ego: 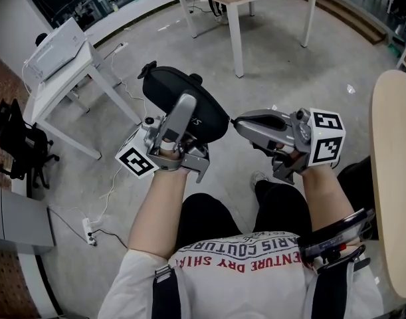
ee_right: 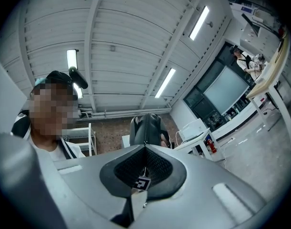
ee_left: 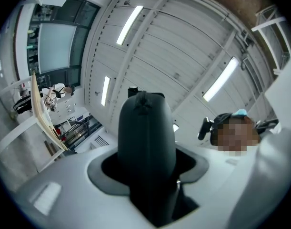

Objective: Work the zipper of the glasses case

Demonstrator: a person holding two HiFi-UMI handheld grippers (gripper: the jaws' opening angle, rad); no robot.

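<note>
The black glasses case (ego: 168,88), light and stiff-shelled by its look, hangs in mid-air over the person's lap (ego: 216,221), clamped across its body by the left claw (ego: 183,115), while the right claw (ego: 237,121), pinched fully together, meets its zipper end, likely the place to pull.

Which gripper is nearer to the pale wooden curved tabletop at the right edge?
Right. The right gripper is between the tabletop and the black oval glasses case; the left gripper clamps that case farther away.

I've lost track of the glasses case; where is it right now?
Head view, centre: the glasses case is clamped in the left gripper, with the right gripper shut at its right end.
</note>
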